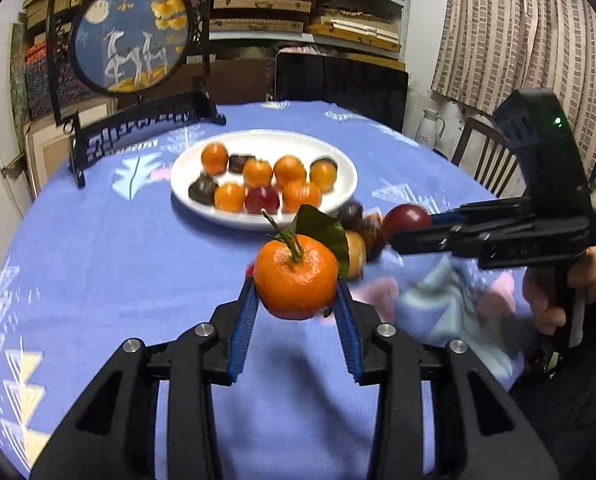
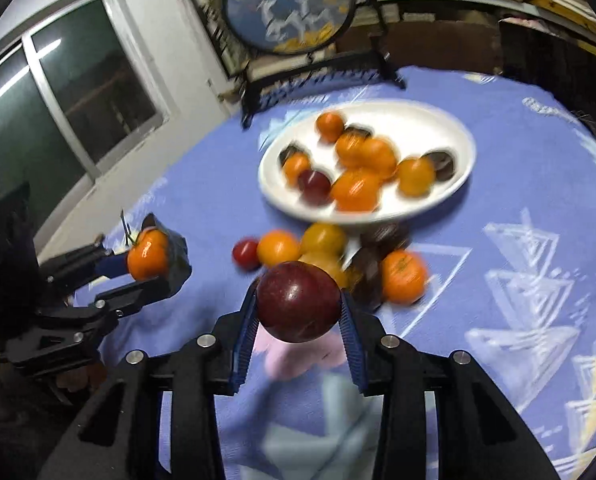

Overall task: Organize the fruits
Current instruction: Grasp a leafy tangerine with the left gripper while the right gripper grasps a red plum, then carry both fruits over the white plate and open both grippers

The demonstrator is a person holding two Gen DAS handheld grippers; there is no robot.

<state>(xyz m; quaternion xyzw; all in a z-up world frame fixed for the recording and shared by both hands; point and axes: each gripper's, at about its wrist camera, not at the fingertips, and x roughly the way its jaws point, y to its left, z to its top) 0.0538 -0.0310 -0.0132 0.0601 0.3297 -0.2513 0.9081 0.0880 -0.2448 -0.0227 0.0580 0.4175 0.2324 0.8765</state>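
Fruits (image 1: 257, 172) (tangerines, plum, dark ones) fill white plate (image 1: 346, 184); more beside.

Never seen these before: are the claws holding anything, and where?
Left gripper pinches a leafy tangerine by its sides; right gripper a dark red plum, likewise.

My left gripper (image 1: 296, 292) hangs above the tablecloth (image 1: 97, 280), its blue-padded fingers (image 1: 243, 320) closed on a tangerine (image 1: 295, 282) lifted clear of the cloth. My right gripper (image 2: 299, 308) also hangs above the tablecloth, clamping a dark red plum (image 2: 299, 305) between its pads, again off the cloth. From the left wrist camera I see the right gripper reaching in level from the right side, my hand (image 1: 558, 292) wrapped around its handle.
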